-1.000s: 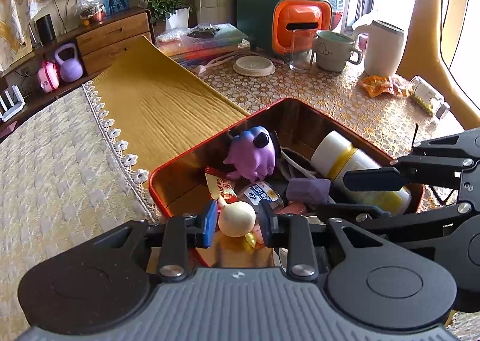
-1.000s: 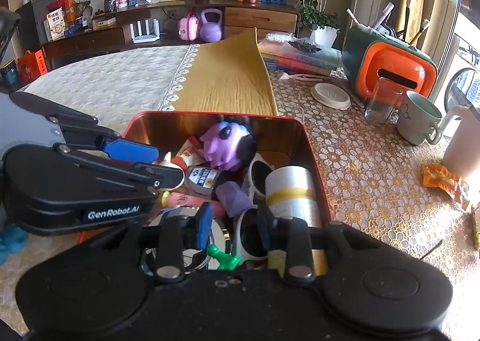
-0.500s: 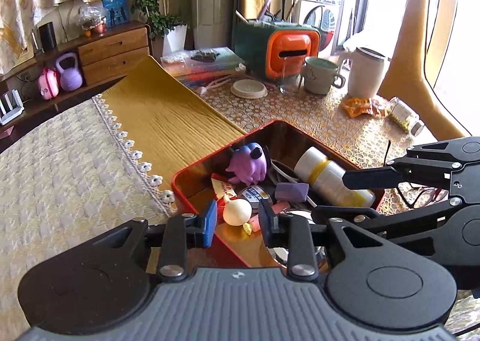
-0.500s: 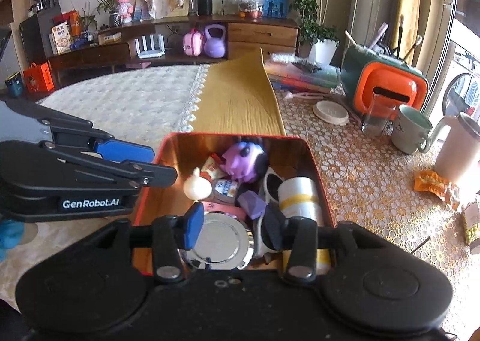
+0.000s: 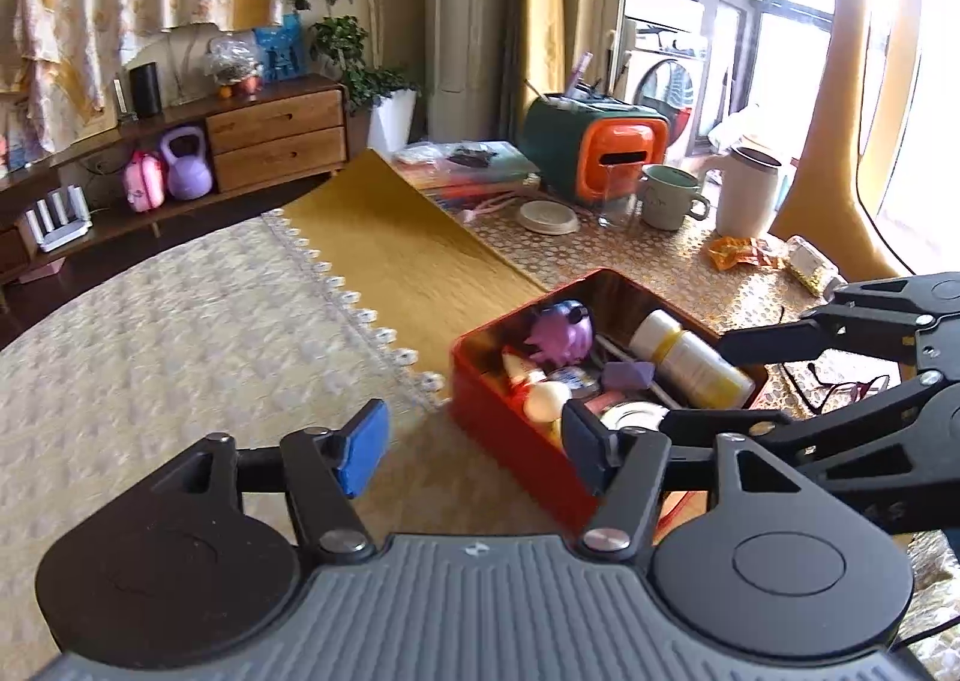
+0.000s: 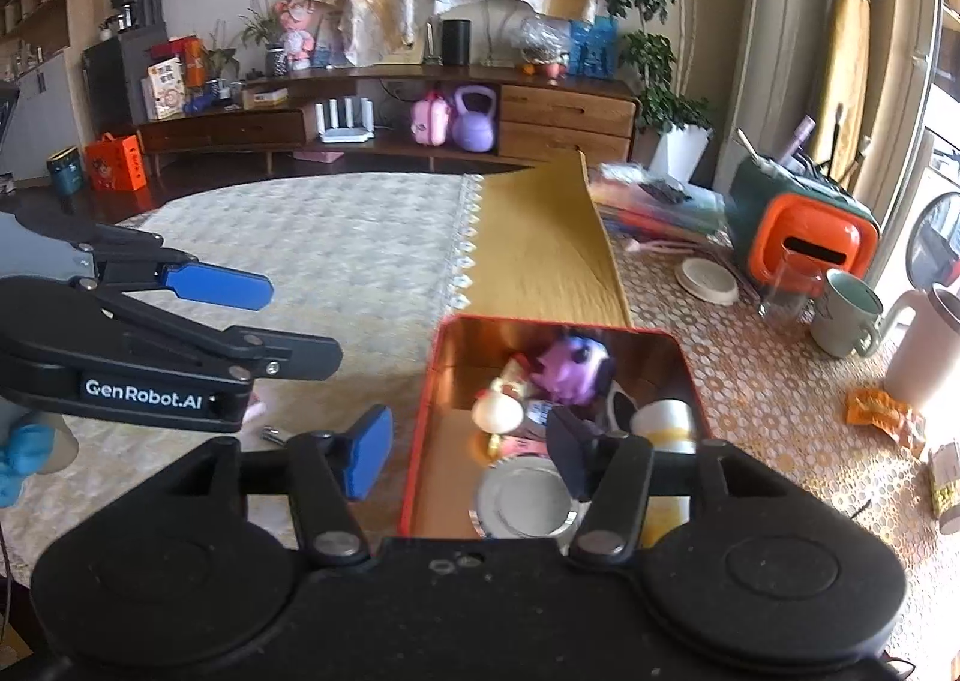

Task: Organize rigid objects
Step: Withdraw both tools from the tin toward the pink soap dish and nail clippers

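A red metal tin point(image 5: 510, 429) point(image 6: 420, 423) stands on the table. It holds a purple octopus toy point(image 5: 561, 330) point(image 6: 570, 360), a cream egg-shaped piece point(image 5: 546, 398) point(image 6: 497, 412), a white and yellow bottle point(image 5: 690, 360) point(image 6: 663, 423), a silver round lid point(image 6: 522, 495) and other small items. My left gripper point(image 5: 474, 450) is open and empty, above the cloth left of the tin. My right gripper point(image 6: 471, 459) is open and empty, above the tin's near left wall. Each gripper shows in the other's view.
An orange and green toaster-like holder point(image 5: 600, 156), a glass, a green mug point(image 5: 669, 198), a white jug point(image 5: 747, 189) and a round dish point(image 5: 546, 216) stand at the far right. A blue object point(image 6: 24, 459) and small bits point(image 6: 273, 432) lie at the left.
Both grippers have lifted and drawn back from the tin and opened wide. The left one has let go of the cream egg-shaped piece, which now lies in the tin.
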`<action>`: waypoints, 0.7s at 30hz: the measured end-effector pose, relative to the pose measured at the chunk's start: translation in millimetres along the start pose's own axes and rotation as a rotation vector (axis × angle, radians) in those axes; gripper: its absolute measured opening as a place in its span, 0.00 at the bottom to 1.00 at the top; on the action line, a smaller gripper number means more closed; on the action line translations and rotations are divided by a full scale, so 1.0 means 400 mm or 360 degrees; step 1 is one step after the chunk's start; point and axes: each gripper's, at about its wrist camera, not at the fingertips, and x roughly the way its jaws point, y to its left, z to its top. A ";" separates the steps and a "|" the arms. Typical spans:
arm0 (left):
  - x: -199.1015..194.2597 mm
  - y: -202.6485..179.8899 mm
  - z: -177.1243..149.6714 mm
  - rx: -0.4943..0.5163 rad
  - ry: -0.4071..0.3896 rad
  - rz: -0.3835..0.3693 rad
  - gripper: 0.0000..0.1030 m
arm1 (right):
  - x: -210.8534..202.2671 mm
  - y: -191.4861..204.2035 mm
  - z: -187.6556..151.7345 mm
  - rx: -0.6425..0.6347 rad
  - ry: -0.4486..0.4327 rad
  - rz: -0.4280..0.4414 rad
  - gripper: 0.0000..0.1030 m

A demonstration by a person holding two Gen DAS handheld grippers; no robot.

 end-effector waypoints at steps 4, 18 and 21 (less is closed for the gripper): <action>-0.040 0.050 -0.027 -0.0043 -0.0003 0.0046 0.65 | -0.016 0.033 0.002 -0.0021 -0.0018 0.0020 0.63; -0.132 0.167 -0.141 -0.0046 0.0009 0.0166 0.79 | -0.001 0.132 -0.030 -0.0053 0.0004 0.0070 0.82; -0.132 0.175 -0.165 -0.0038 0.0006 0.0165 0.80 | 0.005 0.153 -0.037 -0.0086 -0.0016 0.0100 0.98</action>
